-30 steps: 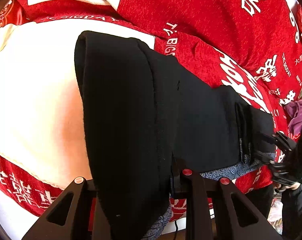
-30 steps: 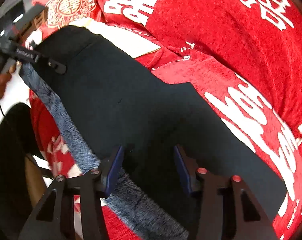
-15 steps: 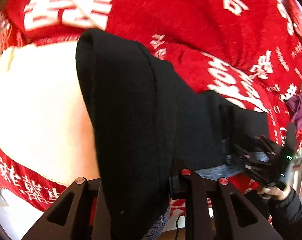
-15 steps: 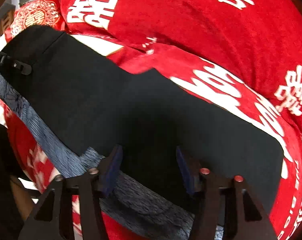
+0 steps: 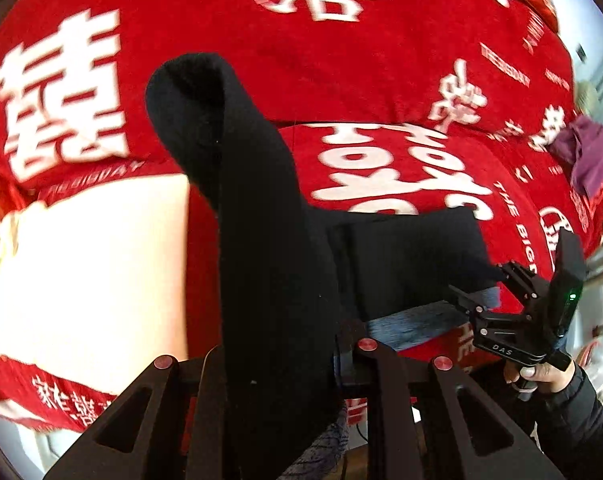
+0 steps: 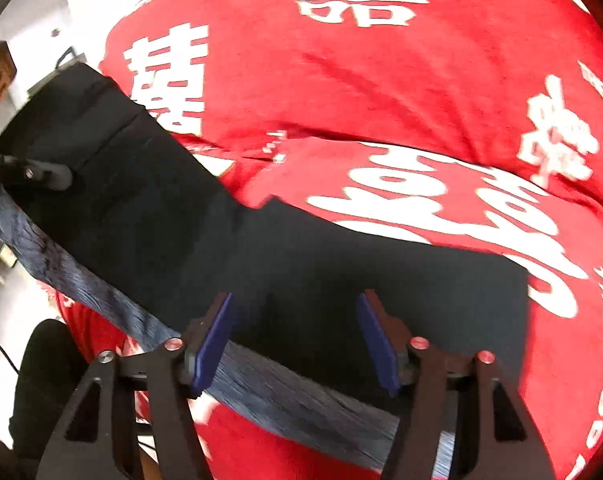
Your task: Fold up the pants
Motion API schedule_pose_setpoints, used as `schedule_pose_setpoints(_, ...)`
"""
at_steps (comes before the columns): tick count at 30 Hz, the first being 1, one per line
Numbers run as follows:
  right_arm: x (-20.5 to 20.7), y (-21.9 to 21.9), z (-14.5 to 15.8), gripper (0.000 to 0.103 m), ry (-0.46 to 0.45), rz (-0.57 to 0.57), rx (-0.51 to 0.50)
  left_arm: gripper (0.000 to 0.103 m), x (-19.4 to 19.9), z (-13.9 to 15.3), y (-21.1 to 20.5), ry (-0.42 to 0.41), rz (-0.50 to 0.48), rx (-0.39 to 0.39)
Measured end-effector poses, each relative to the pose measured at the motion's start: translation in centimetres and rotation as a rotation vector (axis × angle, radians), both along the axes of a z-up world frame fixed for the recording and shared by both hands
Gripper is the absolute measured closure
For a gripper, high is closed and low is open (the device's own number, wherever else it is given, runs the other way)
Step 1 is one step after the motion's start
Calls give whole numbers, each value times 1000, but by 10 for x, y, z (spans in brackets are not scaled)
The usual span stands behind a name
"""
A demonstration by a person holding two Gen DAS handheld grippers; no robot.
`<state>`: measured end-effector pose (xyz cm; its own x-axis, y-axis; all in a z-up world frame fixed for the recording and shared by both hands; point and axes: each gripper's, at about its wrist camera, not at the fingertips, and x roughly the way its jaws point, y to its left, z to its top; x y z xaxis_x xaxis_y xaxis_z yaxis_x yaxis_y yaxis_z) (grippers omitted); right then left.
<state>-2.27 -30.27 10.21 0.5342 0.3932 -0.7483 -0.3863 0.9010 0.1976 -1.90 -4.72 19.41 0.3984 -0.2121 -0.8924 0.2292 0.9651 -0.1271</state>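
Black pants (image 5: 269, 264) with a blue-grey inner lining lie on a red blanket. My left gripper (image 5: 285, 364) is shut on one end of the pants and lifts it, so the cloth hangs over the fingers and hides them. In the right wrist view the pants (image 6: 261, 256) stretch from upper left to lower right, the lining (image 6: 285, 396) showing along the near edge. My right gripper (image 6: 297, 340) is open, its blue pads to either side of the pants' near edge. It also shows in the left wrist view (image 5: 497, 296), at the pants' far end.
The red blanket (image 5: 381, 60) with white characters covers the whole surface. A cream patch (image 5: 85, 272) lies left of the pants. A purple cloth (image 5: 585, 152) sits at the far right. Room floor and furniture show at the left edge of the right wrist view.
My left gripper has lifted its end of the pants and carried it rightward over the rest. My right gripper stayed open at the other end.
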Motion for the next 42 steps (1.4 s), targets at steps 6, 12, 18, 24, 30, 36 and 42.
schedule_pose_setpoints(6,-25,-72,-7,35,24,-118,9,82,0,22,-98,-24,-119,39)
schedule_pose_setpoints(12,-39,-132,-20,35,53,-262,57,83,22,-19,-205,47,-226,105)
schedule_pose_setpoints(18,-49,-160,-31,35,67,-328,79,82,40,-102,-273,172,-247,204)
schedule_pose_setpoints(24,-57,-179,-44,35,96,-366,84,62,27,-124,-274,157,-258,219)
schedule_pose_setpoints(30,-58,-190,-53,34,132,-386,144,53,18,-95,-274,195,-299,86)
schedule_pose_setpoints(36,-60,-196,-40,24,109,-387,257,22,-3,-36,-242,90,-320,-93)
schedule_pose_setpoints(42,-58,-200,-23,21,86,-368,381,22,6,-60,-169,64,-162,-10)
